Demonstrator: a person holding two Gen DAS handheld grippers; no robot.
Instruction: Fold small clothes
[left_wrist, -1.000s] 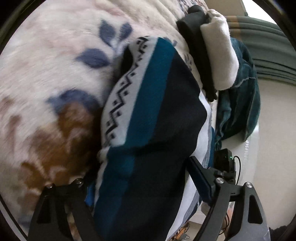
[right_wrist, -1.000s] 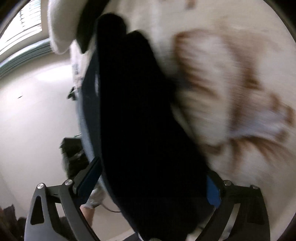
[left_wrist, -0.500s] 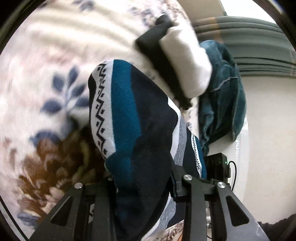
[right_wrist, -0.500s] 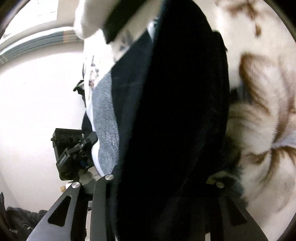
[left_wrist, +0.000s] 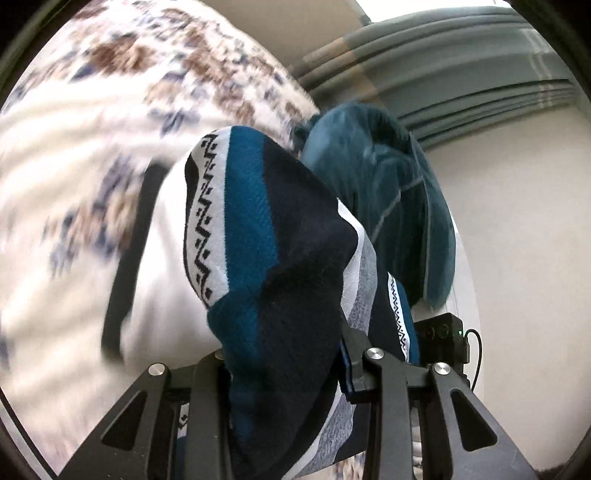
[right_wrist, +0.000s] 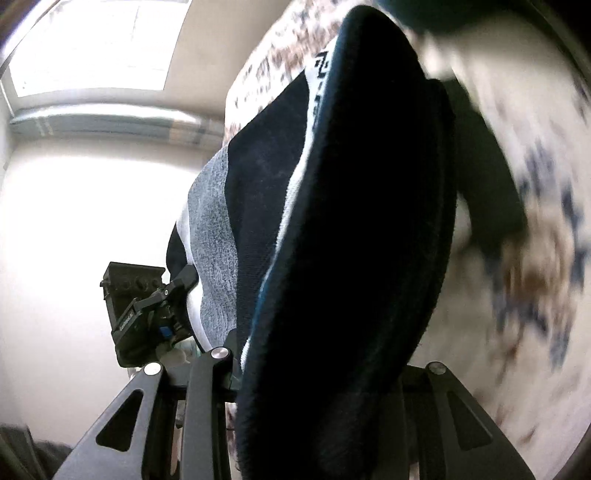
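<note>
1. Now I'm clamping both jaws on the striped knit garment (left_wrist: 266, 258): left gripper (left_wrist: 284, 373), right gripper (right_wrist: 317, 369).
2. It's hanging above the floral blanket (left_wrist: 74, 147), long axis stretching away from both jaws.

The jaws of the left gripper (left_wrist: 284, 373) were drawn in from a wide spread — the striped sweater (left_wrist: 266, 266) that had lain loosely between them was pinched tight. The same was done by the right gripper (right_wrist: 317, 369), whose jaws were brought together on a dark fold of the same garment. The sweater was lifted off the floral blanket (left_wrist: 85, 155); more of the blanket was brought into the left wrist view, blurred. The white-and-black garment (left_wrist: 147, 258), seen at the top of the left view before, was left below and to the left of the raised fold. The teal garment (left_wrist: 391, 206) and the curtain (left_wrist: 461, 74) behind it were brought further into view.
</note>
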